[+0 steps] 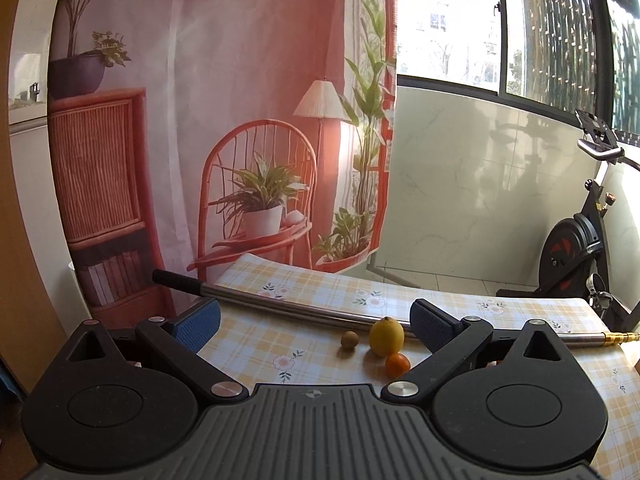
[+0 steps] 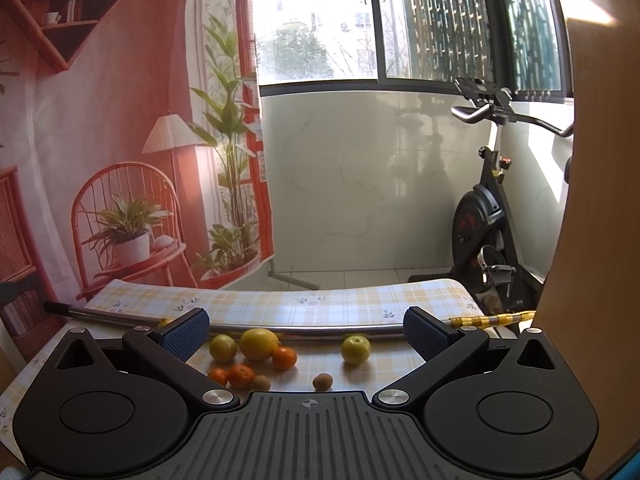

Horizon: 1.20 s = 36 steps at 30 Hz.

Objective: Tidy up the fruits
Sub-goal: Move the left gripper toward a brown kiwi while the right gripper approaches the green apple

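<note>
In the left wrist view a yellow lemon (image 1: pixel 386 336), a small orange (image 1: pixel 397 365) and a brown kiwi (image 1: pixel 349 339) lie on the checked tablecloth (image 1: pixel 256 344). My left gripper (image 1: pixel 316 326) is open above them, empty. In the right wrist view a lemon (image 2: pixel 259 344), a yellow-green fruit (image 2: pixel 223 347), an orange (image 2: pixel 285 358), two more oranges (image 2: pixel 241 376) and a kiwi (image 2: pixel 261 382) cluster at left. Another kiwi (image 2: pixel 322 381) and a green apple (image 2: pixel 355 350) lie to the right. My right gripper (image 2: pixel 307 334) is open and empty.
A long metal pole (image 1: pixel 280 306) with a black grip lies across the table behind the fruit; the same pole (image 2: pixel 320 330) shows in the right wrist view. An exercise bike (image 2: pixel 486 216) stands beyond the table's right end. A printed backdrop (image 1: pixel 200 120) hangs behind.
</note>
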{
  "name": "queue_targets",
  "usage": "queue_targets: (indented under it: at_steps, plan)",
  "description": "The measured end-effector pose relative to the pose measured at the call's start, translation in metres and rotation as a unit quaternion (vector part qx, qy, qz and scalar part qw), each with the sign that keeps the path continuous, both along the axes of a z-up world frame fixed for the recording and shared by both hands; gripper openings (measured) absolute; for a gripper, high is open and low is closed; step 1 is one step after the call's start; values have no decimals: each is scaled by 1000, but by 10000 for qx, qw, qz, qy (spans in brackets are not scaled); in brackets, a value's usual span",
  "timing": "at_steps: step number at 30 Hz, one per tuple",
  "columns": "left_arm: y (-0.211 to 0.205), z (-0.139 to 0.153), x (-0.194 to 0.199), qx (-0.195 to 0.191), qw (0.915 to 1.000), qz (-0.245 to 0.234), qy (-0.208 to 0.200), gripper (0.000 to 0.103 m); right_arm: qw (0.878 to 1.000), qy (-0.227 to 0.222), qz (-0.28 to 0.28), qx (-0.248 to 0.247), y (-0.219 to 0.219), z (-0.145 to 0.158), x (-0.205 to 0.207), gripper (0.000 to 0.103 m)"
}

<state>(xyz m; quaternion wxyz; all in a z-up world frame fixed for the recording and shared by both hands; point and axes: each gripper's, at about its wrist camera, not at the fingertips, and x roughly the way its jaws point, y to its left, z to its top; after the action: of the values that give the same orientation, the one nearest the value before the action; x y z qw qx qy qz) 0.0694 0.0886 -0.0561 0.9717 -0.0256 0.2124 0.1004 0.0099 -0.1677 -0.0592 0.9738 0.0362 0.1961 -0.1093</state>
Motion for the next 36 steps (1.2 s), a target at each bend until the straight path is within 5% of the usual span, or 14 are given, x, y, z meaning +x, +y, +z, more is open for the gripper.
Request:
queue_targets:
  at_steps: [5,11,19,33,36]
  plan:
    - [16,-15,11,-97,9997,118,-201,102,9995,187,84,258,-17,-24,22,103]
    - [24,-29,32,-313,9993,-69,171,102,9981,433,164,399,-25,-52,48,103]
    - [13,-50,42,171,9990,-304,284,103,9959,648,-7,635,-39,-80,63,103]
    - [7,-77,69,531,9931,-918,508,102,9934,837,41,781,-49,-104,74,103]
    - [14,-84,76,402,9939,-885,522,95,9933,911,121,706,-47,-107,82,103]
